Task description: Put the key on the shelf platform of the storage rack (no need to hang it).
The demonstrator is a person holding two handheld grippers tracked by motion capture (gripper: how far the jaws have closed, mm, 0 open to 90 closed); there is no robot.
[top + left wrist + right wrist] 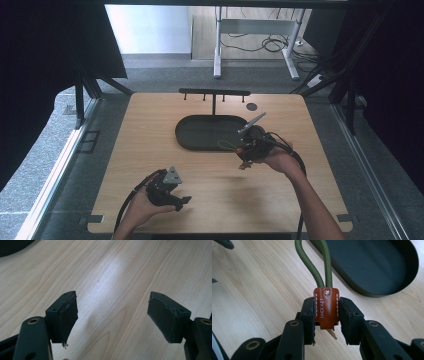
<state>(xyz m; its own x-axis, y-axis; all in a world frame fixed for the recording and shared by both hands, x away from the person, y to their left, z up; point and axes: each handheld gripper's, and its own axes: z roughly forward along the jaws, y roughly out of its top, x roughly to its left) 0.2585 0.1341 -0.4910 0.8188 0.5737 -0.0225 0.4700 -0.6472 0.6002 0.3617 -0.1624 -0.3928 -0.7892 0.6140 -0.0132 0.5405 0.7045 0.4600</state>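
Brown leather tab point(326, 308) sits clamped between my right gripper point(327, 315) pads in the right gripper view, one pad pressed on each side. White stitching and stamped letters show on the tab. An olive green cord loop point(312, 262) runs up out of the tab toward the far side. A pale sliver pokes out below the tab. Dark oval tray point(387, 287) lies far right of the tab on the wooden table point(257, 290).

Left gripper view: my left gripper point(112, 315) jaws stand wide apart, nothing between them, bare table point(112, 277) wood under them.

High view: right gripper point(243, 155) at centre right, just at the near right end of the tray point(186, 136), tab point(240, 149) in it, cord loop point(226, 145) hanging over the tray's near edge. Left gripper point(182, 201) near left, well apart from the tray. Black rack point(214, 92) with pegs stands at the far edge, behind the tray. Small dark disc point(251, 106) lies right of the rack.
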